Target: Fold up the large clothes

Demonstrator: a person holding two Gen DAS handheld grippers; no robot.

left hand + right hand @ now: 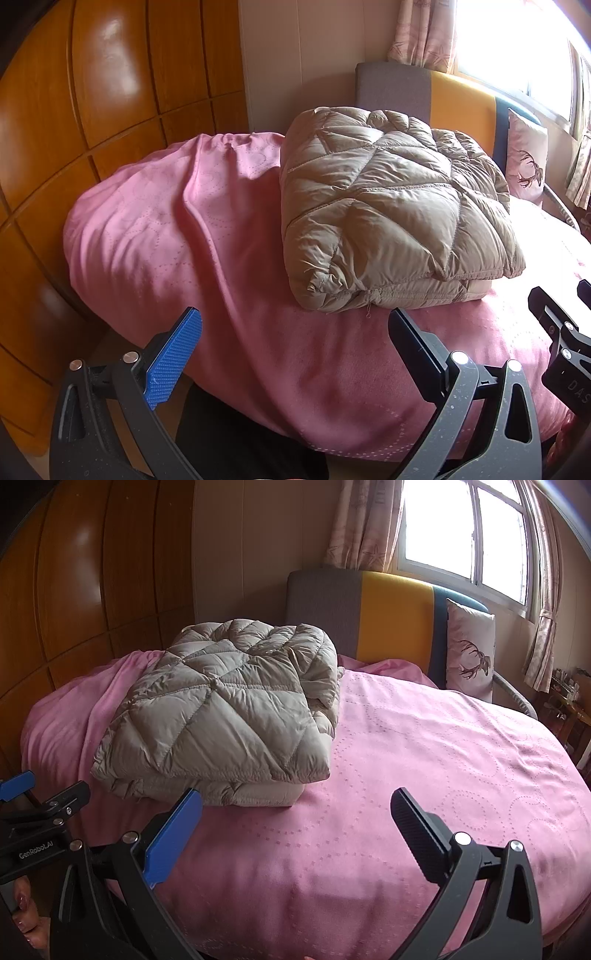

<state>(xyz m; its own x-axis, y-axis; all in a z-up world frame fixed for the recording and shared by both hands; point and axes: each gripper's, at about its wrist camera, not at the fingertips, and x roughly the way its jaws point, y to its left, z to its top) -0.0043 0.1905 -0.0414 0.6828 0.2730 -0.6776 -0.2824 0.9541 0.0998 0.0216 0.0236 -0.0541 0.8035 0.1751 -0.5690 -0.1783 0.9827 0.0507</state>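
A beige quilted down jacket (388, 214) lies folded into a thick square bundle on the pink bed cover (177, 229). It also shows in the right wrist view (225, 716), on the left half of the bed. My left gripper (295, 325) is open and empty, just short of the bundle's near edge. My right gripper (295, 808) is open and empty, over the pink bed cover (424, 760) at the bundle's near right corner. Neither gripper touches the jacket.
A wooden wardrobe (92, 92) stands close along the bed's left side. A grey, yellow and blue headboard (388, 616) and a deer-print pillow (469, 650) are at the far end, under a window (465, 531). The left gripper's body (40, 812) shows at the right view's left edge.
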